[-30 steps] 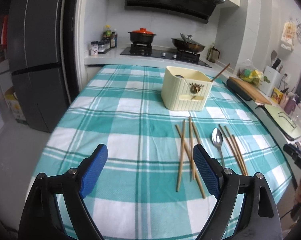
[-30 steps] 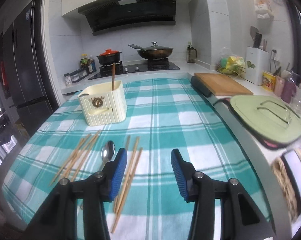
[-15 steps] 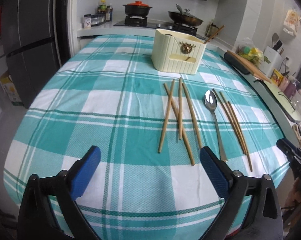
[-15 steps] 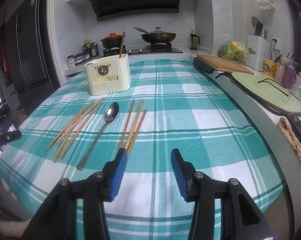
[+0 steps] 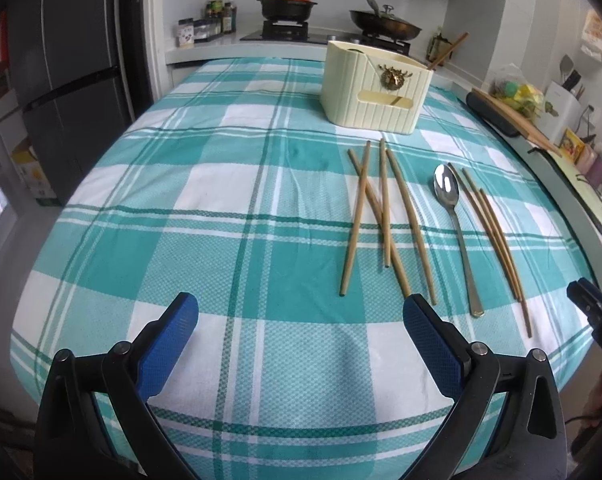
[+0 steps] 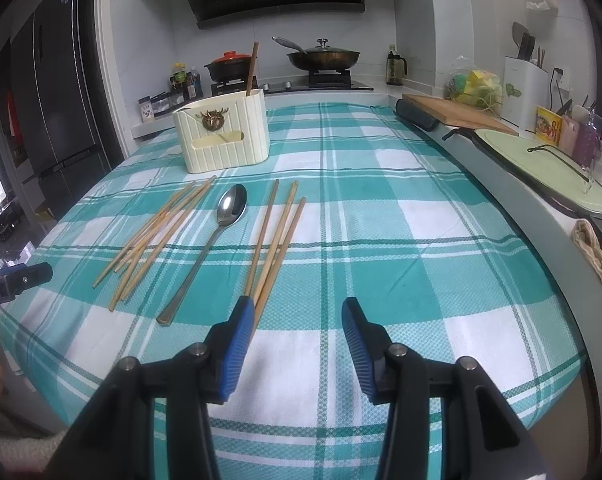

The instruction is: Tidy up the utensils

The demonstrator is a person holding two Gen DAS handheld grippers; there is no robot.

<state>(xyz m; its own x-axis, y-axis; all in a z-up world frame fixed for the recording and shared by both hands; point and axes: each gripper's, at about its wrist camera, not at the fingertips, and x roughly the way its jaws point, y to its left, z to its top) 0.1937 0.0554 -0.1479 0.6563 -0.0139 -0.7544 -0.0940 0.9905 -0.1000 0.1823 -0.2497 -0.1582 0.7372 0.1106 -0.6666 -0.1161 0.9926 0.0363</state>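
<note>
A cream utensil holder (image 5: 375, 88) (image 6: 223, 136) stands at the far side of the checked tablecloth with one chopstick (image 6: 252, 68) upright in it. In front of it lie several loose chopsticks (image 5: 381, 216) (image 6: 161, 232), a steel spoon (image 5: 455, 232) (image 6: 209, 244) and three more chopsticks (image 5: 493, 236) (image 6: 275, 240). My left gripper (image 5: 300, 308) hangs wide open over bare cloth, its right fingertip by the near ends of the several chopsticks. My right gripper (image 6: 298, 306) is partly open and holds nothing. Its left fingertip overlaps the near ends of the three chopsticks.
The teal and white tablecloth (image 5: 221, 184) ends just below both grippers. A counter on the right carries a wooden cutting board (image 6: 457, 114) and a pale green lidded pan (image 6: 541, 164). A stove with pots (image 6: 321, 58) lies behind the table and a dark fridge (image 5: 73, 60) stands at the left.
Both grippers have sunk toward the table and tipped downward, so the utensils now lie closer. The left jaws spread wider. The right jaws kept their gap.
</note>
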